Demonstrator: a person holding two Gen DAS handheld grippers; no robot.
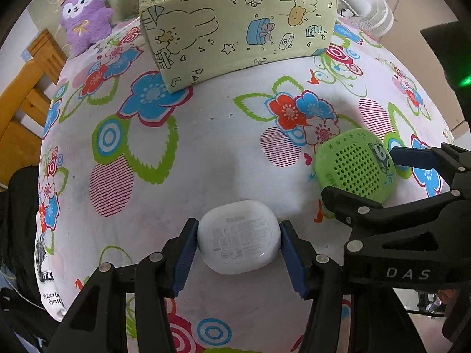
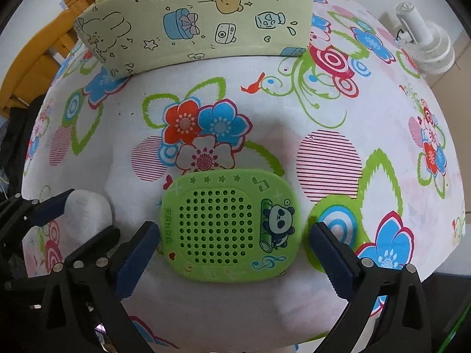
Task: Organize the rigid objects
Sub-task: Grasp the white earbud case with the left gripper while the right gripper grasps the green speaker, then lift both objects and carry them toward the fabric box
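Flowered bedsheet (image 1: 206, 153) spreads below a pale green cartoon-print box (image 1: 235, 26) at its far side. Nearer me than that box, my left gripper (image 1: 237, 253) clamps a white earbud case (image 1: 238, 236). My right gripper (image 2: 232, 253) stands wide, straddling the green panda speaker (image 2: 231, 226) without pressing it.

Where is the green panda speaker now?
The green panda speaker lies flat on the floral cloth, between the open right gripper fingers, beside the white case.
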